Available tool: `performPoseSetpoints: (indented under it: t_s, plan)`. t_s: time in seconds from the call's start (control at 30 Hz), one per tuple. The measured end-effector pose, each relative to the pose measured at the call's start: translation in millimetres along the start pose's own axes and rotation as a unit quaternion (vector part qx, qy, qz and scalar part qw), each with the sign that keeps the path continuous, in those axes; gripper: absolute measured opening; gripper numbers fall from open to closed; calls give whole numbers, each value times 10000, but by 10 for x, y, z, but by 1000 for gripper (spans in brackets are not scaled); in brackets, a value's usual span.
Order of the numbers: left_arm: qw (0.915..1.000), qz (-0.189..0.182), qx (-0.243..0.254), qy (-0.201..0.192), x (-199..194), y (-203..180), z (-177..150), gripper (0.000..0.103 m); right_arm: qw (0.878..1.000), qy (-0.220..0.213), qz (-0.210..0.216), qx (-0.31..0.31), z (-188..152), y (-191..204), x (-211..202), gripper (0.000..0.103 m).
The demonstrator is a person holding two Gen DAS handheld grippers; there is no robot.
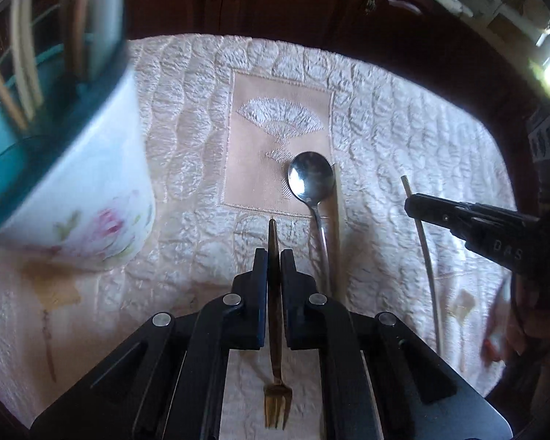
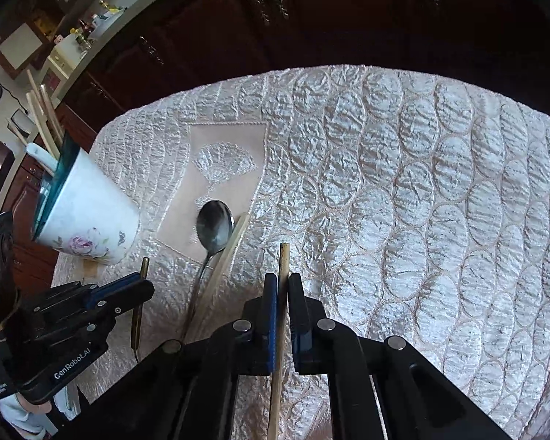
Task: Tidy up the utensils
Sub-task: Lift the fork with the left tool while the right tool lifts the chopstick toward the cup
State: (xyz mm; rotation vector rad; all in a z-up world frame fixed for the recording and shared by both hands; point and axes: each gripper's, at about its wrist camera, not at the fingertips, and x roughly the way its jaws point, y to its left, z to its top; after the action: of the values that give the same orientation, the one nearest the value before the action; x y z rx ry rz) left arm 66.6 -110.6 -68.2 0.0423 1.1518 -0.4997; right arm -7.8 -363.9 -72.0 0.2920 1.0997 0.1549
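My left gripper is shut on a small gold fork, tines towards the camera. It also shows in the right wrist view. My right gripper is shut on a wooden chopstick, which shows in the left wrist view. A steel spoon and a second chopstick lie side by side on the cloth. A white floral cup with a teal rim stands at the left and holds several chopsticks and a white spoon.
The table is round, under a quilted cream cloth with a fan-motif panel. Dark wooden cabinets stand behind it. The table edge curves close at the right.
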Motion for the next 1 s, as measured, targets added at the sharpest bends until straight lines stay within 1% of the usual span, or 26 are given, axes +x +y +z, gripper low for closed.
performPoseSetpoints:
  t_s: [0.2,0.33,0.43,0.53,0.67,1.0]
  plan:
    - [9992,-124,62,-386,-587,95,-187,5,9989,-386,255,-112,-106,39,-552,5]
    - [9984,-157,82,-544,-809,132,-276,5,9974,-580,286,-324,-190,165,-879,5]
    - [9978,-133,83,-643,-937,151,-336,5,9958,-702,296,-513,-237,341,-1073,5]
    - [9973,-87,79,-728,-1039,152,-360,5,9939,-829,312,-654,-312,489,-1226,5]
    - [9963,-36,85,-852,-1207,189,-362,5,9914,-998,327,-784,-317,658,-1363,5]
    - [9937,59,54,-1114,-1570,298,-336,5,9831,-1415,462,-1065,-118,1037,-1689,5]
